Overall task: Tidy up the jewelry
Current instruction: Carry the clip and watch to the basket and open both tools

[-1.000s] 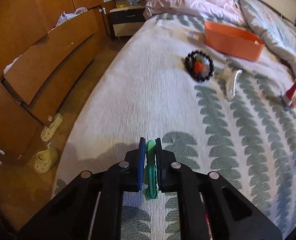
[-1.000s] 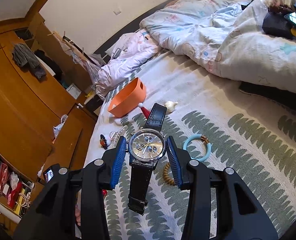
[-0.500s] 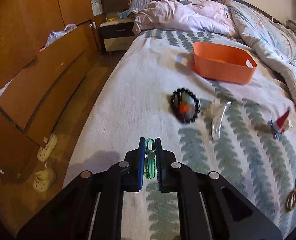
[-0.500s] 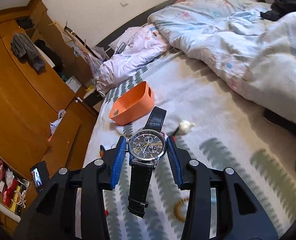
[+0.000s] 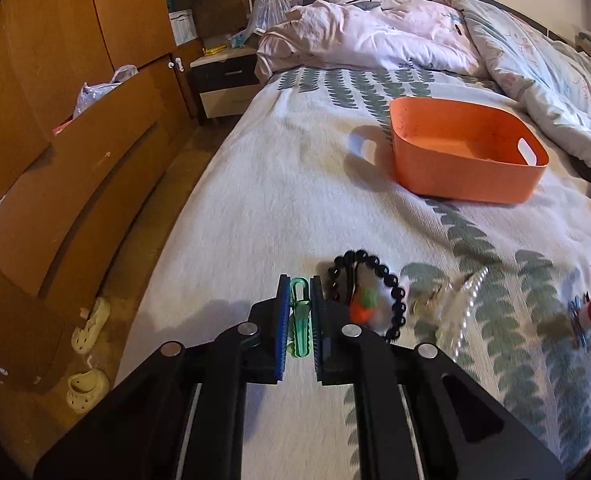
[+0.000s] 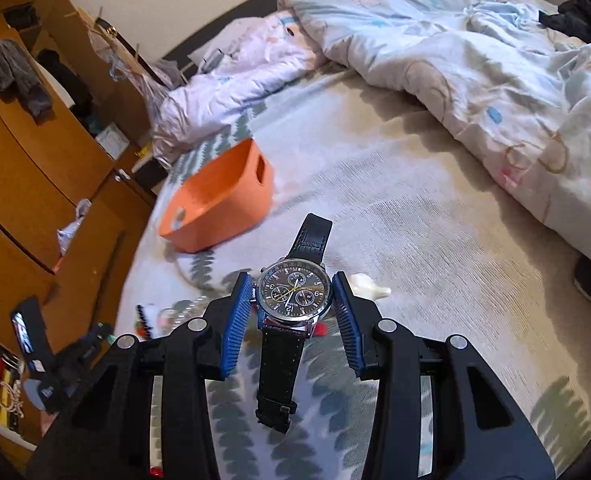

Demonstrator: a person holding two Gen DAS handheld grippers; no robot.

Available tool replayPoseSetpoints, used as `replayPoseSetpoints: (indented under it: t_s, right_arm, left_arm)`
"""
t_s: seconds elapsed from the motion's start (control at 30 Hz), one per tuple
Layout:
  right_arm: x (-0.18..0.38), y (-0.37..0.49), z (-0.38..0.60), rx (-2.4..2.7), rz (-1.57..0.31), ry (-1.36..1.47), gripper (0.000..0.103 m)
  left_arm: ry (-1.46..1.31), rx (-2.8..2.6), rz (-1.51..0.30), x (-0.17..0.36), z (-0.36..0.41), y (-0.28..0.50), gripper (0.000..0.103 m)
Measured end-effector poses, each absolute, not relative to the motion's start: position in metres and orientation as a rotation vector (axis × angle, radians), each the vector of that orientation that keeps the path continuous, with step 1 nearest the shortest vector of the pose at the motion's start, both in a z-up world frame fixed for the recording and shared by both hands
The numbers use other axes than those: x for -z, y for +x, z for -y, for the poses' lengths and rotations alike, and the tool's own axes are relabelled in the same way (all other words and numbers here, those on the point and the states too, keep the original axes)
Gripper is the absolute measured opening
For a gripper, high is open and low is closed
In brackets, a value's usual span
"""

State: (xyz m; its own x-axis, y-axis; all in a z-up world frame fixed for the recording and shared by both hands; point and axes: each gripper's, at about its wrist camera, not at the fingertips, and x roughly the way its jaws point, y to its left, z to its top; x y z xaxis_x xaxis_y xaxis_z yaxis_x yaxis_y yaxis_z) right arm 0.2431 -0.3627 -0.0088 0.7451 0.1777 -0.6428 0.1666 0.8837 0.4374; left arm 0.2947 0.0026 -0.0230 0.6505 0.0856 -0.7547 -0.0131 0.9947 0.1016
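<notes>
Left claw pinching green hair clip; right claw clamped on black-strap wristwatch. Both above bed, orange basket ahead.

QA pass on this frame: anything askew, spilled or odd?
Mostly the orange bin: it is empty, while jewelry lies scattered on the bedspread, such as the black bead bracelet. The watch hangs by its case between the right hand-held gripper pads, straps unsupported.

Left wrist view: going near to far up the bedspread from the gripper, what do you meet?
Left gripper shut on a green hair clip → black bead bracelet → orange basket → rumpled pink bedding.
</notes>
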Motion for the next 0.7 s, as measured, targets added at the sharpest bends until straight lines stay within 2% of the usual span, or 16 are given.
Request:
replayPoseSetpoints:
  t_s: [0.13,0.17,0.23,0.27,0.3,0.5,0.57,0.7]
  right_arm:
    - [0.018,0.255,0.364,0.002,-0.750,0.483,0.043]
    - [0.019,0.257,0.364,-0.001,-0.753,0.484,0.043]
    - [0.023,0.261,0.365,-0.003,-0.770,0.490,0.045]
    - [0.024,0.262,0.365,-0.004,-0.773,0.493,0.045]
    - [0.024,0.261,0.366,-0.001,-0.770,0.492,0.046]
    - [0.007,0.251,0.371,0.010,-0.730,0.495,0.048]
    - [-0.005,0.243,0.370,0.003,-0.701,0.493,0.056]
    - [-0.036,0.218,0.366,-0.013,-0.624,0.471,0.064]
  left_arm:
    - [0.093,-0.053,-0.878,0.033,0.000,0.299,0.011]
    - [0.094,-0.051,-0.877,0.034,0.001,0.299,0.014]
    - [0.106,-0.060,-0.866,0.035,0.002,0.297,0.032]
    - [0.110,-0.065,-0.857,0.034,0.002,0.296,0.049]
    - [0.107,-0.071,-0.845,0.032,0.001,0.294,0.060]
    - [0.091,-0.078,-0.822,0.014,-0.006,0.288,0.060]
    - [0.087,-0.073,-0.815,0.008,-0.007,0.284,0.060]
    - [0.076,-0.066,-0.788,-0.012,-0.013,0.270,0.066]
